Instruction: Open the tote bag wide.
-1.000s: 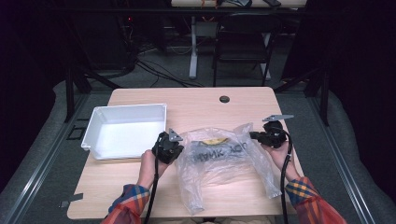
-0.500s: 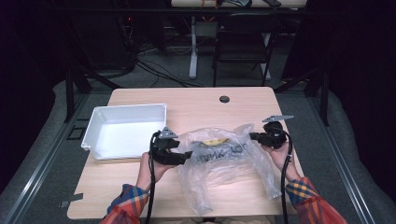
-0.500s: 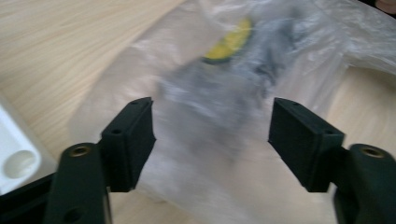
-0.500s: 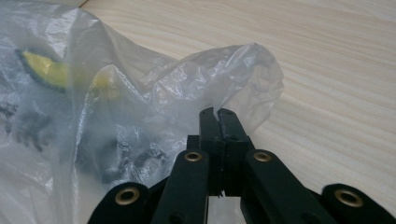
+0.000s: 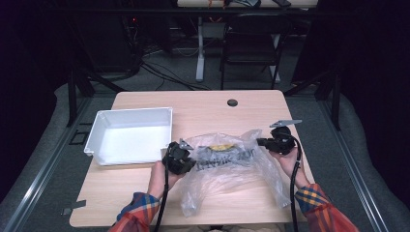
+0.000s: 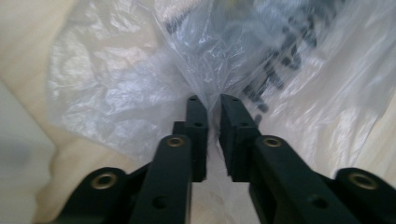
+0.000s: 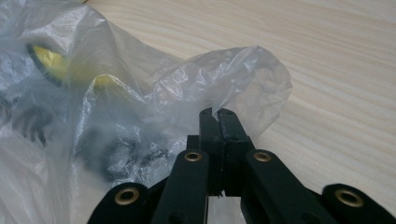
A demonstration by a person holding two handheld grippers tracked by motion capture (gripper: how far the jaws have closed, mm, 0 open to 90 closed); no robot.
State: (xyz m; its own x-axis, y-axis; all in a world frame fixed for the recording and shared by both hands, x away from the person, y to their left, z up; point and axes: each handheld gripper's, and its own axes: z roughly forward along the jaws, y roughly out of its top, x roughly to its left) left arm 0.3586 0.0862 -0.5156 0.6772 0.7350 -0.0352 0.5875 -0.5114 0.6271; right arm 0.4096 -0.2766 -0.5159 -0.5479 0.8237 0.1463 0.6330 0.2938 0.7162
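We see a pale wooden rectangular table (image 5: 203,108) with a small round black grommet (image 5: 232,102) near its far edge. It stands on a grey carpeted floor (image 5: 367,159). Beyond it a black folding chair (image 5: 251,50) sits beside a white metal desk leg (image 5: 199,48), with black cables (image 5: 159,72) tangled on the floor to the left. The room around is dark; light falls mainly on the tabletop. Black metal frame bars (image 5: 77,92) flank the table on both sides.
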